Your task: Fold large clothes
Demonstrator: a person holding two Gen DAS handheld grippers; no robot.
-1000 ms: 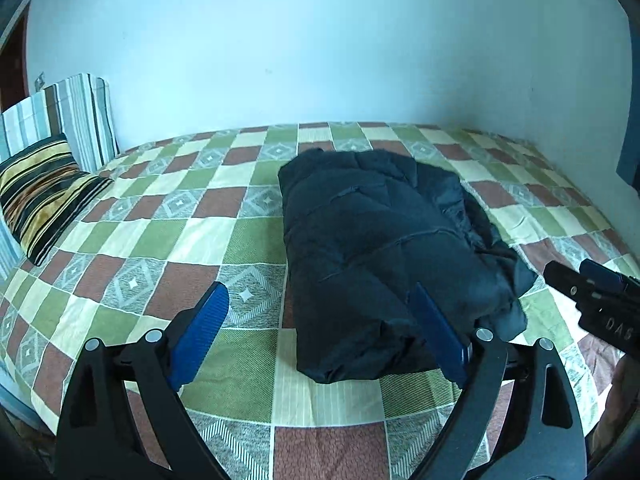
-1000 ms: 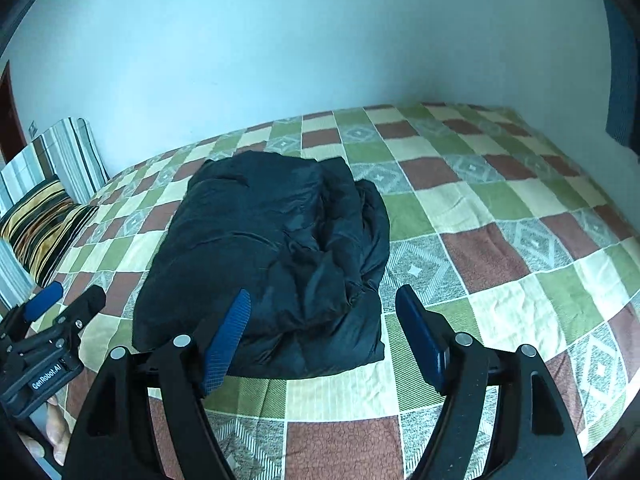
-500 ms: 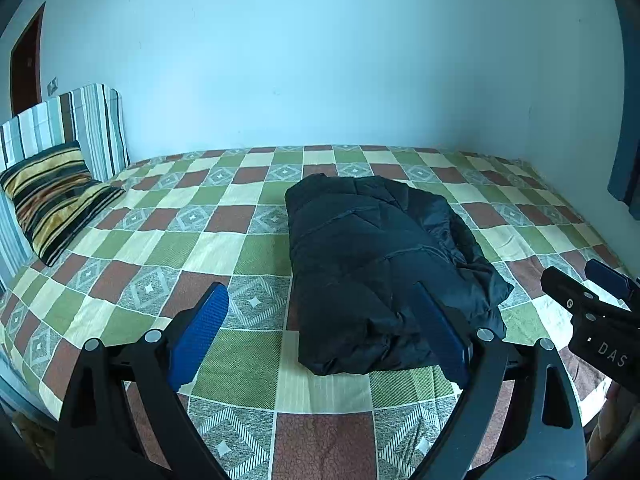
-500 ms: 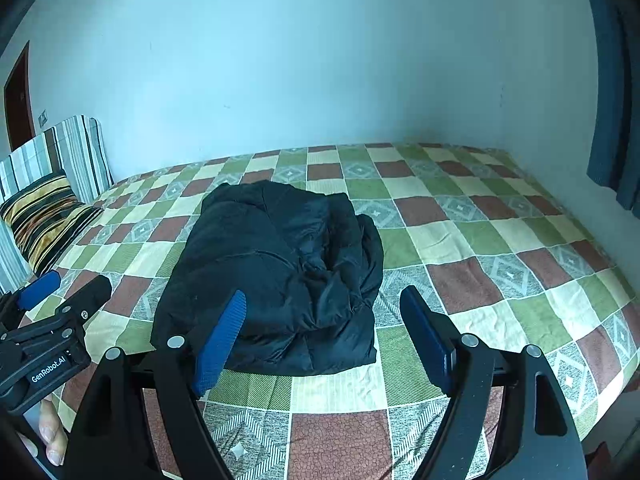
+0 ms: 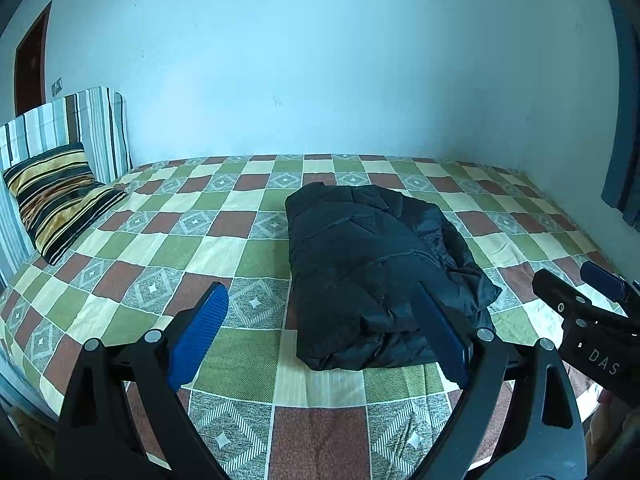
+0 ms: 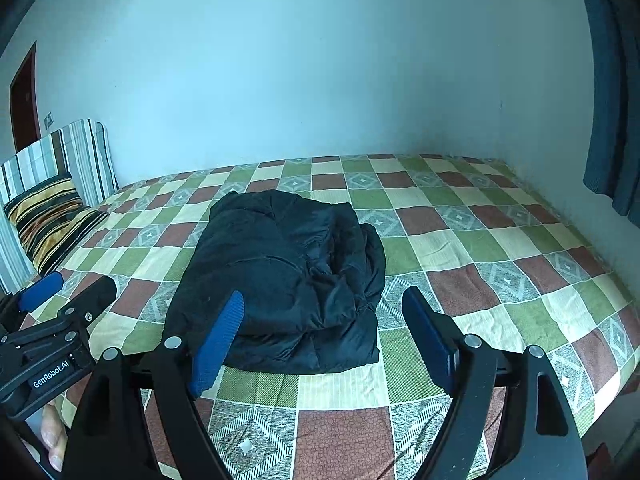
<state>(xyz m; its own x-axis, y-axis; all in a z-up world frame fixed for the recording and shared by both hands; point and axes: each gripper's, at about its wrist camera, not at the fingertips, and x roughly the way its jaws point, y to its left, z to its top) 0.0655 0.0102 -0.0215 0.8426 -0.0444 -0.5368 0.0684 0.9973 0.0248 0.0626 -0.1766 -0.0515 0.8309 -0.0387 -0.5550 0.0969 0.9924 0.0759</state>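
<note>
Lying folded into a compact bundle, the black padded jacket (image 5: 380, 276) (image 6: 288, 280) rests on the checked bedspread (image 5: 240, 256) (image 6: 480, 280), just ahead of both tongs. The left tongs (image 5: 320, 334) are released, their blue pads (image 5: 198, 334) spread wide; the jacket's near edge sits beyond the right-hand pad, not touched. The right tongs (image 6: 328, 338) are likewise released and grasp nothing, with the jacket ahead of the left-hand pad (image 6: 218, 344). Each pair of tongs appears at the edge of the other's view. A striped pillow (image 5: 56, 196) (image 6: 44, 224) leans far to the left, and a dark curtain (image 6: 608, 92) hangs to the right.
</note>
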